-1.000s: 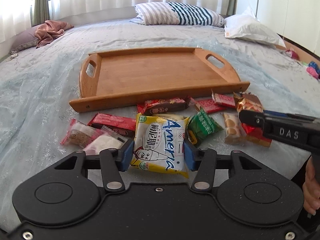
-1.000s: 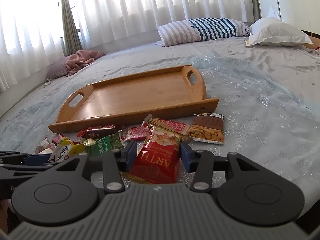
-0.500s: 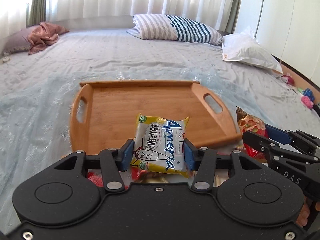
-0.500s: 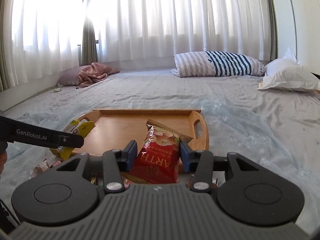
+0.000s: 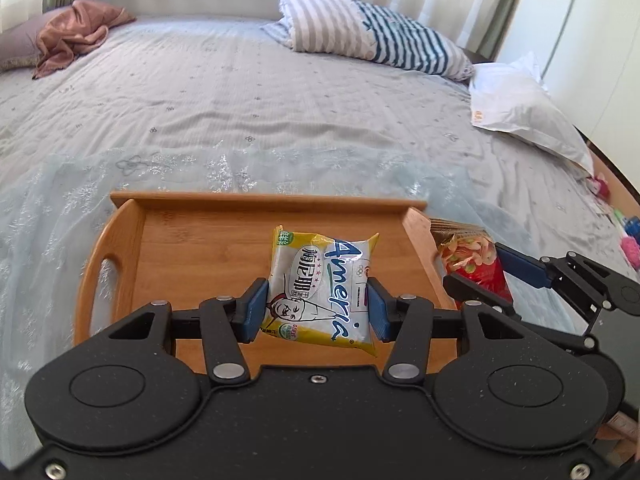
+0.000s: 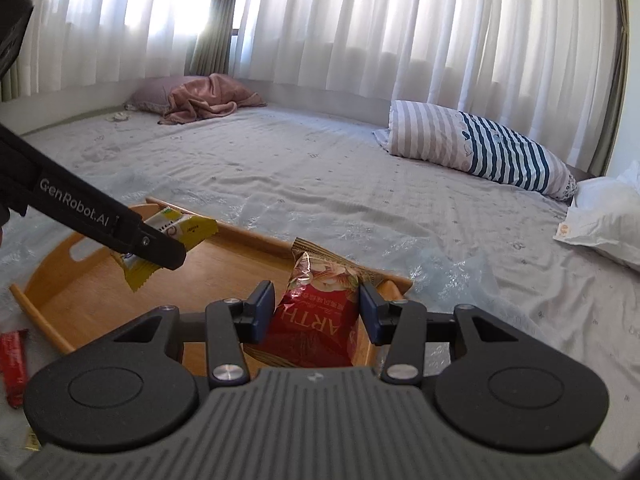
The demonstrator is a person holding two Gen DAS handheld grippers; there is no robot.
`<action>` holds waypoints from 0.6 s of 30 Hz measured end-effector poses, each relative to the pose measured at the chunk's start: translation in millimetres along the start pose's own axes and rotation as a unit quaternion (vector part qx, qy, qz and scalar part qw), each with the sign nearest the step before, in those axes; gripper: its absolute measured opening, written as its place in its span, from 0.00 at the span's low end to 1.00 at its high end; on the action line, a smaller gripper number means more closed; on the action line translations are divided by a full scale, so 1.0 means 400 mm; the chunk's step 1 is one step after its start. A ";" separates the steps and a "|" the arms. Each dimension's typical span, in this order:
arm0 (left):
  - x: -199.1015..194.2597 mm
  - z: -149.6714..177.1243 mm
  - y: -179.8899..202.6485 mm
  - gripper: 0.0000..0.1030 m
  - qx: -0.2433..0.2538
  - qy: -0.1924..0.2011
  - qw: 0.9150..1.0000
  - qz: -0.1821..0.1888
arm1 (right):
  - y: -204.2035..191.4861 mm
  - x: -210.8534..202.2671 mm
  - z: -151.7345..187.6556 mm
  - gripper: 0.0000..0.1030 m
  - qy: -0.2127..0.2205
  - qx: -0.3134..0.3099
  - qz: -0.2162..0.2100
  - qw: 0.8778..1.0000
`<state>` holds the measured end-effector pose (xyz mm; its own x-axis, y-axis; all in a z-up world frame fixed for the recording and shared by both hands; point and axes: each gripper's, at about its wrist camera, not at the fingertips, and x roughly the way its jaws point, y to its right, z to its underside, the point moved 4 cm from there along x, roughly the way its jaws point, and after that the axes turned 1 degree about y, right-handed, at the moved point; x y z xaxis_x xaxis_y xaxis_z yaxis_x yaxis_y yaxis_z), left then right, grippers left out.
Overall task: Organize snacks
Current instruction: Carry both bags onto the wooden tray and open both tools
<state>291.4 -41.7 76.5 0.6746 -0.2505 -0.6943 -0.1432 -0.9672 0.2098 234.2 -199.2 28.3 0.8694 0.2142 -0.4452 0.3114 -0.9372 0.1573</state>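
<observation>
With each gripper (image 5: 316,312) (image 6: 318,312) pinching a snack packet (image 5: 324,284) (image 6: 316,312) above the tray (image 5: 192,240), lower both before letting go.

Yellow-white snack packet (image 5: 320,288), red snack packet (image 6: 316,320), blue-striped pillow (image 5: 372,36), pink blanket (image 5: 72,36)

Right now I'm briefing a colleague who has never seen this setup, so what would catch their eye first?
Probably the yellow-and-white snack packet clamped in the left gripper, held above the empty wooden handled tray on the bed. Next, the red snack bag in the right gripper, over the tray's right end. Behind, a blue-and-grey striped pillow lies by the white curtains.
</observation>
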 end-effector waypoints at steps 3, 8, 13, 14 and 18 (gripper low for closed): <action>0.078 -0.032 -0.015 0.48 -0.017 -0.015 1.000 -0.009 | 0.018 0.071 0.006 0.49 -0.019 0.003 -0.004 1.000; 0.191 -0.064 -0.026 0.48 -0.031 -0.031 0.999 -0.021 | 0.040 0.166 0.015 0.49 -0.042 0.021 -0.009 0.999; 0.273 -0.079 -0.014 0.48 -0.020 -0.038 0.998 -0.037 | 0.058 0.236 0.020 0.49 -0.055 0.034 -0.016 0.998; 0.283 -0.081 -0.013 0.48 -0.019 -0.038 0.998 -0.038 | 0.060 0.246 0.021 0.49 -0.057 0.035 -0.015 0.998; 0.311 -0.085 0.001 0.48 -0.009 -0.037 0.998 -0.043 | 0.070 0.274 0.023 0.49 -0.060 0.040 -0.016 0.997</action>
<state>400.0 -71.8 13.5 0.6284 -0.1691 -0.7593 -0.0737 -0.9846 0.1583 334.7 -204.4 -24.2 0.8052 0.2151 -0.5526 0.3029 -0.9503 0.0714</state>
